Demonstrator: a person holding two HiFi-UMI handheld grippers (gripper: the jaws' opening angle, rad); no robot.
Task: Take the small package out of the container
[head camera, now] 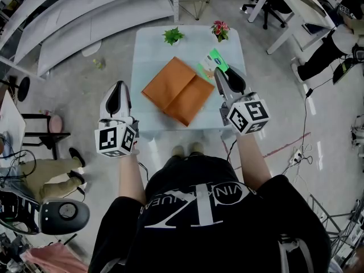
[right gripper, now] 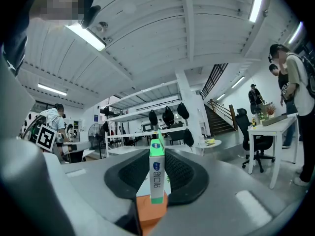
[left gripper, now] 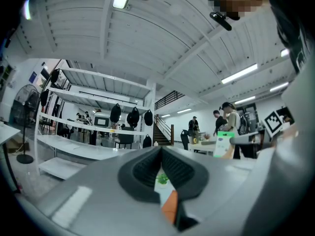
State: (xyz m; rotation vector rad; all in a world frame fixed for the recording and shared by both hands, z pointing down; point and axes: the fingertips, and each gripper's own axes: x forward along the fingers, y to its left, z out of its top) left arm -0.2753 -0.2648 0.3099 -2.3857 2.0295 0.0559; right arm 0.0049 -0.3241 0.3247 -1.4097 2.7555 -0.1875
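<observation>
A flat orange envelope-like container (head camera: 178, 90) lies in the middle of the pale table (head camera: 151, 50). My right gripper (head camera: 219, 71) hangs over the table's right side, shut on the small green-and-white package (head camera: 211, 61), which sticks out past the fingertips, clear of the container. In the right gripper view the package (right gripper: 156, 173) stands upright between the pads, with the orange container (right gripper: 150, 211) below it. My left gripper (head camera: 118, 85) is held off the table's left edge, jaws together and nothing in them. The left gripper view shows the orange container (left gripper: 170, 205) beneath its jaws.
Two small potted plants (head camera: 172, 36) (head camera: 219, 29) stand at the table's far edge. White shelving (head camera: 85, 16) runs along the back left. A white desk (head camera: 296, 4) with a chair and a seated person is at the right. Cables lie on the floor at the right.
</observation>
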